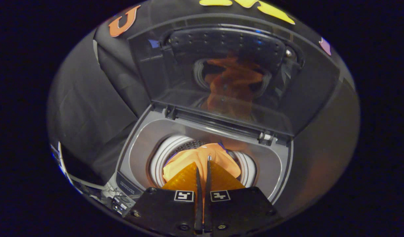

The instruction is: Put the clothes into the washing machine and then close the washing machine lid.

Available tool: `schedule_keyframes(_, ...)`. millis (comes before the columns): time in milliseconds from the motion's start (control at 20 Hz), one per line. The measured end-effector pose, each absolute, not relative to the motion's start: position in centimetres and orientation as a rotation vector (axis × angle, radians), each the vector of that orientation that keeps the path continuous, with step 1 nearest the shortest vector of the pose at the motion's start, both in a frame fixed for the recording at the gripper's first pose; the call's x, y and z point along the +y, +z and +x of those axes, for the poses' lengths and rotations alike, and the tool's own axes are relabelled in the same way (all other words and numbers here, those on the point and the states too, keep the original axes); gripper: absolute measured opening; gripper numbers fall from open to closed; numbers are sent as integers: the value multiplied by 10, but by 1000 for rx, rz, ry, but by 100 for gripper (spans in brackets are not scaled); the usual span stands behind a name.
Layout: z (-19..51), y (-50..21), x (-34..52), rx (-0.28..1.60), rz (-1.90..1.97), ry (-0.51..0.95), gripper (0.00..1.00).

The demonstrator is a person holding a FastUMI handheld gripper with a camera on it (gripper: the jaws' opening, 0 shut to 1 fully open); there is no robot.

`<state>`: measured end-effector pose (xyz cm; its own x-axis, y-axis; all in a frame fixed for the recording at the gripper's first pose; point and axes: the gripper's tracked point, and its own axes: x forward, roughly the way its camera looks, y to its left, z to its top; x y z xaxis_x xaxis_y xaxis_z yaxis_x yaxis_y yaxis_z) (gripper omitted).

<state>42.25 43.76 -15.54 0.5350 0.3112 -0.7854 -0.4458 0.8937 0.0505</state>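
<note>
Between the jaws, pinched tight, hangs the orange cloth point(202, 161), held over the drum point(155, 158) so that it can drop straight in. Beyond them the lid point(221, 75) stands upright, leaving the washer point(139, 144) open for loading.

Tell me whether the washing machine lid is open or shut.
Open: the washing machine lid stands raised behind the drum, where the orange garment hangs from the hand-held gripper, shut on it.

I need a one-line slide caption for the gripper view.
Gripper shut on orange garment over the washing machine drum, lid open.
</note>
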Motion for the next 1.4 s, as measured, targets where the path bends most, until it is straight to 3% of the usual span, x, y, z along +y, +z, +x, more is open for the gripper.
schedule_keyframes(450,422,-217,439,1003,-115,362,5)
schedule_keyframes(900,426,-228,437,993,-88,342,5)
schedule_keyframes(1100,422,-229,434,1011,-89,335,100)
schedule_keyframes(1400,421,-215,432,967,-132,344,100)
